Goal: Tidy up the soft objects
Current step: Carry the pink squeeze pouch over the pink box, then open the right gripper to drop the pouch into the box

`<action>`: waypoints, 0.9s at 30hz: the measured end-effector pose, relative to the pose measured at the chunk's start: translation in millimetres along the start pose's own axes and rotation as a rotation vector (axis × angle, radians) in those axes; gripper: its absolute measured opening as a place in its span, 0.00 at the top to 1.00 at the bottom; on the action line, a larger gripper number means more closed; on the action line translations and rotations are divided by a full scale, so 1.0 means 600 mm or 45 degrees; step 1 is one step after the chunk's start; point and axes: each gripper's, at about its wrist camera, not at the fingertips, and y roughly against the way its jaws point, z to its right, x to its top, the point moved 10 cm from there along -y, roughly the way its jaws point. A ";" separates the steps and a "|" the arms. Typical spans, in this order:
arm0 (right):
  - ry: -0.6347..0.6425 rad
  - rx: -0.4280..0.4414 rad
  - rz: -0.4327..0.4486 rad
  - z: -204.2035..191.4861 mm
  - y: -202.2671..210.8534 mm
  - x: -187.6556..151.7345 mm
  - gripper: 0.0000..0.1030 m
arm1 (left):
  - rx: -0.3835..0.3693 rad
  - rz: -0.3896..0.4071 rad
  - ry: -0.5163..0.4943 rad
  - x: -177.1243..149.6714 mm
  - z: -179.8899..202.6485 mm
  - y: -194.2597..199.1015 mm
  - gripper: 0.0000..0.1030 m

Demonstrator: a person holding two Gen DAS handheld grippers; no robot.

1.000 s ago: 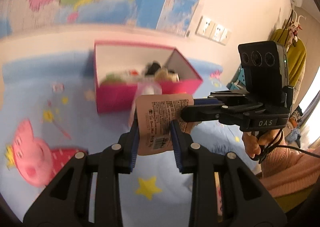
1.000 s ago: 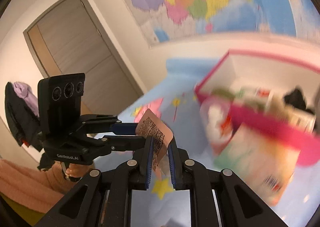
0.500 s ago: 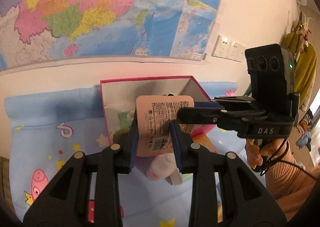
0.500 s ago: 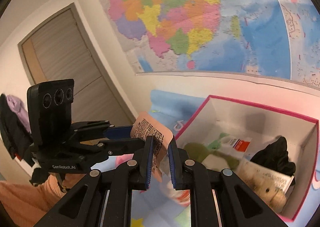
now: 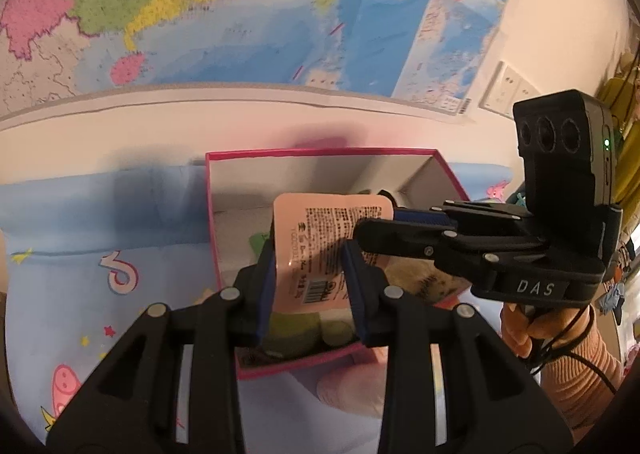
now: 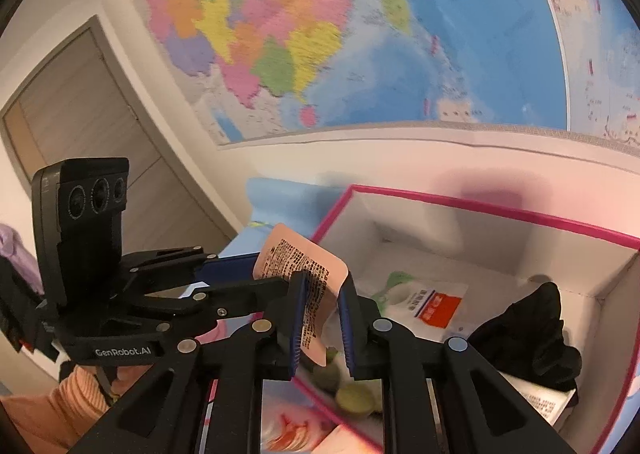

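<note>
A pink printed packet [image 5: 320, 254] hangs between both grippers above a pink-rimmed open box [image 5: 304, 153]. My left gripper [image 5: 310, 274] is shut on the packet's lower part, with a fingertip on each side edge. My right gripper [image 6: 322, 318] is shut on the same packet [image 6: 308, 274] from the right side. It also shows in the left wrist view [image 5: 400, 230]. The box [image 6: 480, 205] holds a black soft item [image 6: 532, 334], a white pouch with a red label [image 6: 432, 302], green soft pieces [image 6: 354, 398] and a beige plush [image 5: 420, 278].
The box sits on a light blue cartoon-print sheet [image 5: 100, 254] against a white wall with a large colour map [image 5: 240, 13]. A door [image 6: 80, 133] stands at the left. Wall sockets [image 5: 512, 89] and hanging clothes are at the right.
Both grippers have carried the packet up and forward from in front of the box to over its opening. The box now lies below and behind the packet. Both grips stay shut.
</note>
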 end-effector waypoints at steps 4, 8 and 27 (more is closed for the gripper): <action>-0.037 -0.029 -0.034 0.021 -0.023 -0.001 0.80 | 0.021 -0.039 0.028 0.001 -0.014 -0.031 0.66; -0.063 -0.052 -0.066 0.039 -0.045 -0.005 0.80 | 0.038 -0.071 0.055 0.000 -0.026 -0.052 0.66; 0.071 -0.012 0.037 -0.027 0.098 -0.043 0.53 | 0.046 0.194 0.006 -0.023 0.015 0.093 0.66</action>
